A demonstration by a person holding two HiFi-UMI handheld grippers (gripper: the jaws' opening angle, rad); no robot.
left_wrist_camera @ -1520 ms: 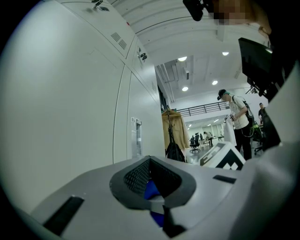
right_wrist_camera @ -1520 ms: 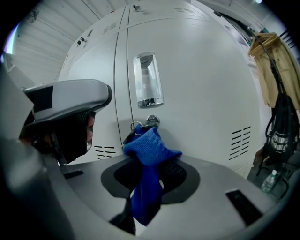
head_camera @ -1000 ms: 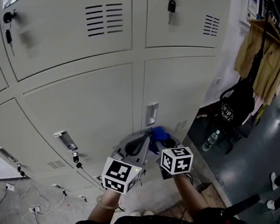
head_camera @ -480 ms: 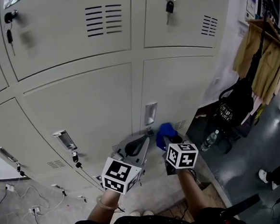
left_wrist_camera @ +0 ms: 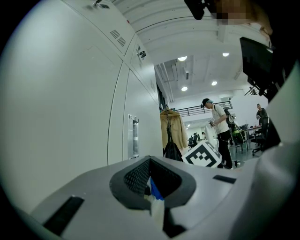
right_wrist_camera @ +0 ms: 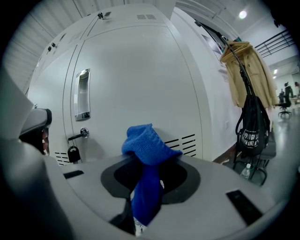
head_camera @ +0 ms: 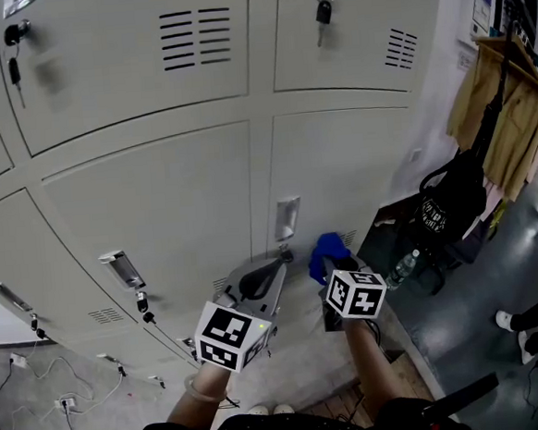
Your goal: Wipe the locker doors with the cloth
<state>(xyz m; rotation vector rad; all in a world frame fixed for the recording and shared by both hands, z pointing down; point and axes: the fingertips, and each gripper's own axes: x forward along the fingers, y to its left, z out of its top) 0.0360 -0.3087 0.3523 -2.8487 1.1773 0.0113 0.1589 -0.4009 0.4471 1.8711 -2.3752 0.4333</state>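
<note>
Blue cloth (right_wrist_camera: 146, 140) clamped in the right gripper (right_wrist_camera: 146, 187), its loose end bunched above the closed jaws and pointing at the lower locker door (right_wrist_camera: 136, 70) straight ahead. Whether the cloth touches the metal cannot be told; it looks just short of it. The left gripper (left_wrist_camera: 151, 185) hangs beside the right, jaws drawn together on nothing that can be named, only a sliver of blue at their root.

The wiping looks barely under way: the cream doors show no streaks or damp patches, so which ones are done cannot be judged, and the upper doors with keys in their locks (head_camera: 323, 10), well above both grippers, appear left to do.

The door is smooth painted steel, with a recessed handle (right_wrist_camera: 82, 93) up and left of the right gripper, a padlock (right_wrist_camera: 72, 153) below that, and vent slots (right_wrist_camera: 180, 142) just behind the cloth. To the gripper's right hang a tan coat (right_wrist_camera: 248, 70) and a black bag (right_wrist_camera: 253, 131) over a grey floor (head_camera: 482, 332).
</note>
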